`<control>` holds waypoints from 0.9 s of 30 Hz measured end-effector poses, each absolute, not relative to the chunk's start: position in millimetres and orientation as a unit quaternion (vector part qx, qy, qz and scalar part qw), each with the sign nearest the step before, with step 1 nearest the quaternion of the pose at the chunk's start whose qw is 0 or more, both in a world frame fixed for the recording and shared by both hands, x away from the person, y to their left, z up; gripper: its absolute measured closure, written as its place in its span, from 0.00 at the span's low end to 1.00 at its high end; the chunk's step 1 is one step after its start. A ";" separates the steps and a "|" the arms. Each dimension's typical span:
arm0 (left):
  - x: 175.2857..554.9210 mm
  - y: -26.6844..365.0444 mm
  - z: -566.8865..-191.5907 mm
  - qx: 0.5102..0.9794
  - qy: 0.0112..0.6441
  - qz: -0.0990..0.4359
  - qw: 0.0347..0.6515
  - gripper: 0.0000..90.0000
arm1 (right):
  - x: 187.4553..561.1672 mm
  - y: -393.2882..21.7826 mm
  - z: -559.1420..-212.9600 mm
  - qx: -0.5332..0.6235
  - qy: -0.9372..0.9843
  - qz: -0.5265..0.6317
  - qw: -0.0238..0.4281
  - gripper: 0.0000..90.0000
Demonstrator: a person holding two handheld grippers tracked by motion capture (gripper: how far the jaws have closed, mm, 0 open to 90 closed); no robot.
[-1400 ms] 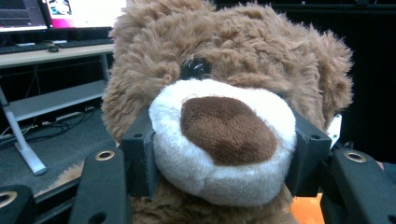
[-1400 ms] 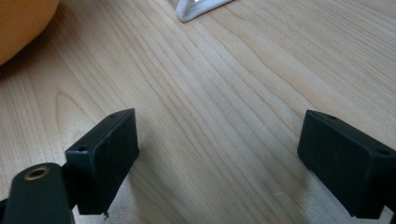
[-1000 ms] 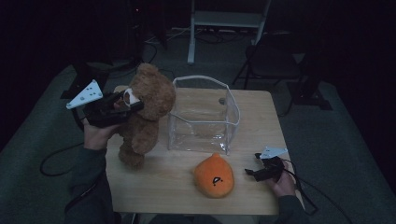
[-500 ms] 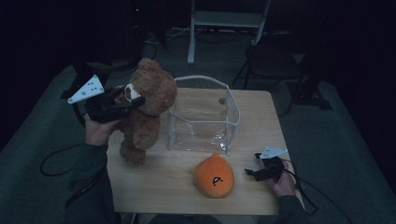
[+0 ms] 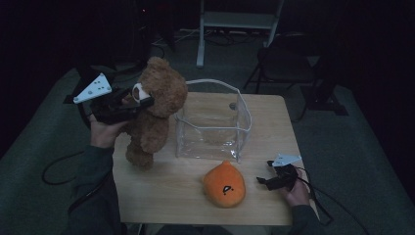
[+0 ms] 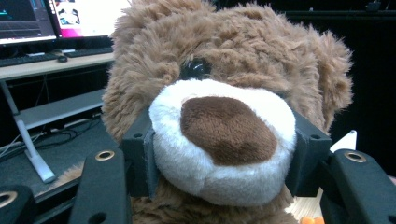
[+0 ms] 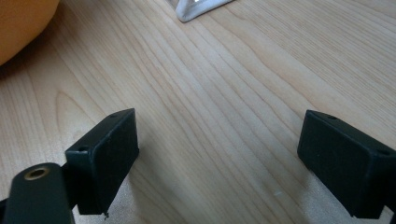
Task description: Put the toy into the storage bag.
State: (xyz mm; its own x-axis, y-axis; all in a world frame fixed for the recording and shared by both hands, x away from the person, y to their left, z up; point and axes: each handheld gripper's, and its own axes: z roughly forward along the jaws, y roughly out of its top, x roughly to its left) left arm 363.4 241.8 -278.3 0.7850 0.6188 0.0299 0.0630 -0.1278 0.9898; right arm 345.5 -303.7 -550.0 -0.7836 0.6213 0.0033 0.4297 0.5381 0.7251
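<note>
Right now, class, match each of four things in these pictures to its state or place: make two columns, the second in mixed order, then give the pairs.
Column one:
1. teddy bear
2. orange plush toy
3. clear bag
4. right gripper

Column two:
A. open, low over the wooden table, nothing between the jaws
B. muzzle clamped by the left gripper
C. stands open-topped at the table's middle
D. lies on the table in front of the clear bag

Pairs: 1-B, 2-D, 3-C, 4-A
</note>
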 end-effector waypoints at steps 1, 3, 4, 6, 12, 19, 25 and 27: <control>364.1 241.3 -276.7 0.717 0.237 0.227 0.615 0.45 | 345.4 -303.7 -550.0 0.303 0.867 0.373 0.128 0.13; 364.4 240.8 -275.3 0.716 0.237 0.227 0.616 0.45 | 345.5 -303.7 -550.0 0.303 0.867 0.373 0.128 0.13; 364.4 240.8 -275.3 0.716 0.237 0.227 0.616 0.45 | 345.5 -303.7 -550.0 0.303 0.868 0.373 0.128 0.13; 365.0 240.1 -273.6 0.717 0.235 0.228 0.616 0.45 | 345.5 -303.7 -550.0 0.303 0.867 0.373 0.128 0.13; 367.9 238.7 -271.3 0.717 0.236 0.229 0.614 0.45 | 345.5 -303.7 -550.0 0.303 0.867 0.373 0.128 0.13; 369.3 237.9 -269.0 0.717 0.237 0.230 0.614 0.45 | 345.5 -303.7 -550.0 0.303 0.867 0.373 0.128 0.13; 370.7 237.1 -267.6 0.718 0.237 0.230 0.612 0.45 | 345.5 -303.7 -550.0 0.303 0.867 0.373 0.128 0.13; 371.0 236.6 -267.1 0.718 0.237 0.230 0.612 0.45 | 345.5 -303.7 -550.0 0.303 0.867 0.373 0.128 0.13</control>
State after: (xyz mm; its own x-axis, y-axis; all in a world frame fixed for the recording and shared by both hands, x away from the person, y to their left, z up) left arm 371.0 236.6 -267.1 0.7814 0.6227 0.0401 0.0593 -0.1381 0.9886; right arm 345.5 -303.7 -550.0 -0.7831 0.6219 0.0034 0.4302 0.5377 0.7251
